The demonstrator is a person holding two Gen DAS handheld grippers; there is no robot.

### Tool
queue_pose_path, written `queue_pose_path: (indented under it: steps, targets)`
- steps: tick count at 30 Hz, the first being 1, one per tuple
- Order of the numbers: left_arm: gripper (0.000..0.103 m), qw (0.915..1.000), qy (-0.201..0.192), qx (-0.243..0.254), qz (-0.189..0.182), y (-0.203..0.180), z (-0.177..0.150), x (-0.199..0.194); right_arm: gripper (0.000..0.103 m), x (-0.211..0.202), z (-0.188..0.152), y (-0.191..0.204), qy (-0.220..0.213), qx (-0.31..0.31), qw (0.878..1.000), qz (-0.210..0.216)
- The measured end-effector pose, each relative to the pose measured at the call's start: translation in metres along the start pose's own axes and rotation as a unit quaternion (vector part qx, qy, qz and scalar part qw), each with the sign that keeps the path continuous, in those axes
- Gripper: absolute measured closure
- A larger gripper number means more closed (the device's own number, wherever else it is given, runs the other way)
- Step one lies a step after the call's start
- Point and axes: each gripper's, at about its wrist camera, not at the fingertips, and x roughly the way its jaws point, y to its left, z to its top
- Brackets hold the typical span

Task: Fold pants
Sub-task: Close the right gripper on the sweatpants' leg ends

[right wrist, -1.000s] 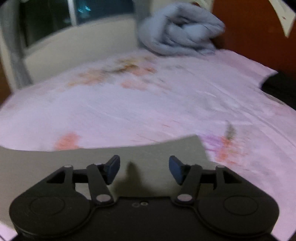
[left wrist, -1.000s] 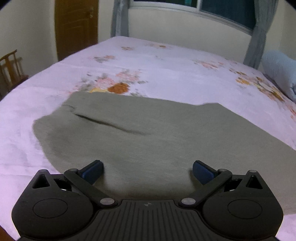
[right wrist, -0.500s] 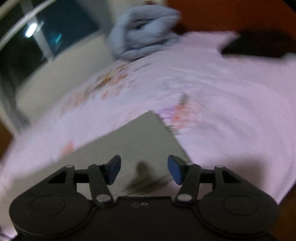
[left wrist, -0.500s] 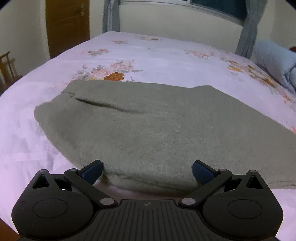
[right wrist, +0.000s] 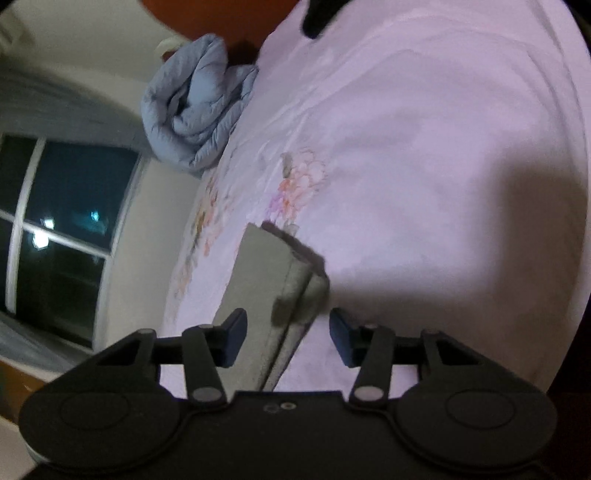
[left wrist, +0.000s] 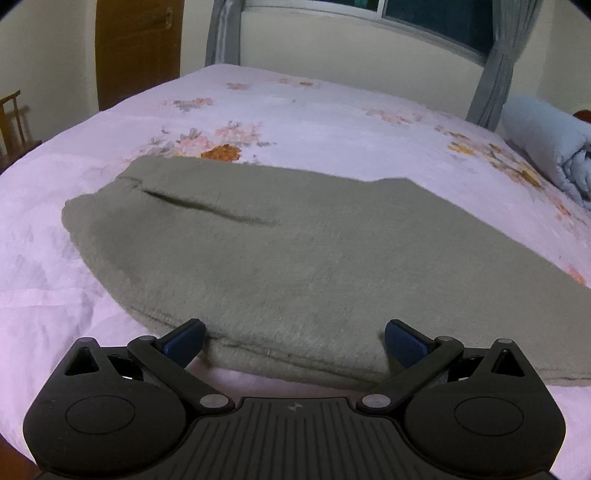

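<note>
Grey-green fleece pants (left wrist: pixel 295 251) lie flat on the pink flowered bed sheet (left wrist: pixel 314 114), folded lengthwise, with a pocket slit at the left. My left gripper (left wrist: pixel 293 341) is open, its blue pads on either side of the pants' near edge, low over the sheet. In the right wrist view the view is rolled sideways; the leg end of the pants (right wrist: pixel 273 280) shows its stacked layers. My right gripper (right wrist: pixel 286 332) is open with that leg edge between its fingers, not clamped.
A rolled light-blue quilt (left wrist: pixel 546 144) lies at the bed's far right; it also shows in the right wrist view (right wrist: pixel 195 114). A wooden door (left wrist: pixel 136 44), a chair (left wrist: pixel 14 118), curtains and a window (left wrist: pixel 436 18) line the far wall. A dark item (right wrist: pixel 321 14) lies at the bed's edge.
My left gripper has drawn back from over the pants to their near edge. My right gripper has rolled sideways and swung down to the leg end, whose edge now sits between its fingers.
</note>
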Motion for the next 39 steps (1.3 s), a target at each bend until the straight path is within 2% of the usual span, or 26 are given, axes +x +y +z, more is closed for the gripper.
queue_pose_path:
  steps: [3,7,9,11,13,14,17,20,22,23,24,28,30,34,37,39]
  targets:
    - [0.0,1.0,0.003,0.003,-0.005,-0.003,-0.003,0.001,0.063,-0.008,0.004,0.006,-0.039,-0.002,0.999,0.014]
    - [0.0,0.9999,0.005,0.004,-0.009,-0.008,-0.004,0.002,0.066,0.008,0.012,0.013,-0.023,-0.006,0.999,0.021]
    - [0.0,0.9999,0.005,0.006,-0.01,-0.012,-0.004,0.002,0.069,0.018,0.014,0.015,-0.009,-0.006,1.0,-0.008]
    - [0.0,0.9999,0.004,0.005,-0.012,-0.016,-0.005,0.0,0.07,0.023,0.015,0.015,-0.001,0.003,1.0,-0.016]
    - [0.0,0.9997,0.004,0.006,-0.021,-0.023,-0.005,-0.002,0.079,0.027,0.015,0.02,0.006,-0.017,1.0,-0.019]
    - [0.0,0.9997,0.004,0.008,-0.024,-0.027,-0.005,-0.003,0.101,0.026,0.013,0.021,0.013,-0.025,1.0,-0.014]
    - [0.0,0.9993,0.003,0.018,-0.032,-0.045,-0.004,-0.007,0.102,0.016,0.009,0.02,0.002,-0.049,0.998,-0.028]
    - [0.0,0.9985,-0.005,0.024,-0.048,-0.066,-0.002,-0.011,0.102,0.013,0.003,0.012,0.011,-0.066,0.997,-0.038]
    - [0.0,0.9972,-0.008,0.037,-0.064,-0.084,0.001,-0.015,0.092,0.001,0.004,0.016,-0.01,-0.076,0.997,-0.032]
    - [0.0,0.9965,-0.011,0.041,-0.072,-0.093,0.002,-0.017,0.078,-0.008,0.004,0.02,-0.028,-0.085,0.996,-0.03]
    - [0.0,0.9957,-0.009,0.043,-0.081,-0.103,0.003,-0.017,0.068,-0.016,0.003,0.022,-0.036,-0.085,0.995,-0.023]
    - [0.0,0.9898,-0.003,0.064,-0.128,-0.16,0.002,-0.017,0.065,-0.009,0.001,0.018,-0.003,-0.063,0.998,-0.016]
    - [0.0,0.9871,0.011,0.077,-0.139,-0.194,-0.003,-0.014,0.065,-0.001,-0.001,0.016,0.003,-0.05,0.999,-0.018]
    - [0.0,0.9782,0.042,0.083,-0.186,-0.253,-0.02,-0.014,0.065,0.009,-0.009,0.013,0.009,-0.04,0.999,-0.016]
    - [0.0,0.9747,0.062,0.1,-0.19,-0.287,-0.034,-0.009,0.064,0.01,-0.01,0.013,0.009,-0.038,0.999,-0.01]
    - [0.0,0.9759,0.066,0.106,-0.179,-0.301,-0.043,-0.005,0.064,0.011,-0.009,0.013,0.013,-0.043,0.999,-0.01]
